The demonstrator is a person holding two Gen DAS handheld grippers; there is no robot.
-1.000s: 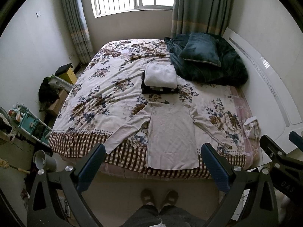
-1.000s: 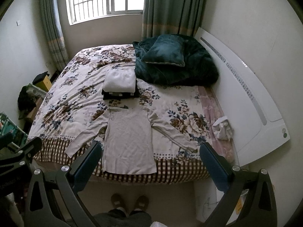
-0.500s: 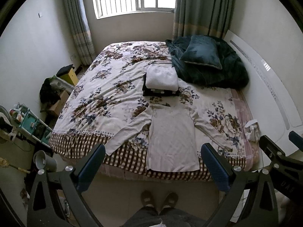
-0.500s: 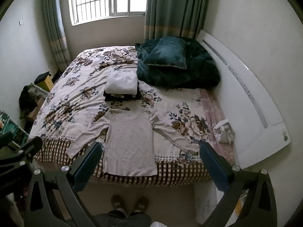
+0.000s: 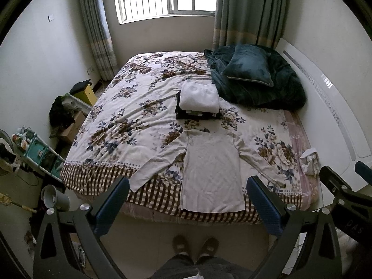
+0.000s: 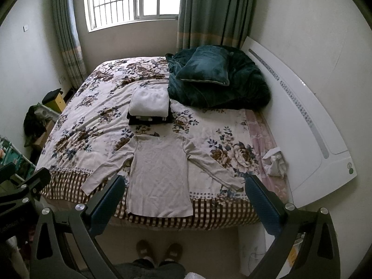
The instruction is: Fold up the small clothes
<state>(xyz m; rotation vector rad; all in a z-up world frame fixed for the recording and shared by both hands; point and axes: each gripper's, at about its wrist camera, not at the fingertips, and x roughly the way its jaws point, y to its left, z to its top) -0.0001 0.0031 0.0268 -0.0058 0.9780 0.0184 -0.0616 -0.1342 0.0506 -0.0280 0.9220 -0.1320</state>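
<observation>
A beige long-sleeved shirt lies flat on the near edge of the bed, sleeves spread out; it also shows in the right wrist view. Behind it sits a stack of folded clothes, white on top of dark, also in the right wrist view. My left gripper is open and empty, held high in front of the bed. My right gripper is open and empty, likewise above and short of the shirt.
The bed has a floral cover and a white headboard on the right. A dark green pillow and blanket lie at the far right. A crumpled white cloth lies by the headboard. Clutter and a shelf stand left.
Both grippers have drawn slightly back and up from the bed, so the view has widened a little. Nothing on the bed has moved.
</observation>
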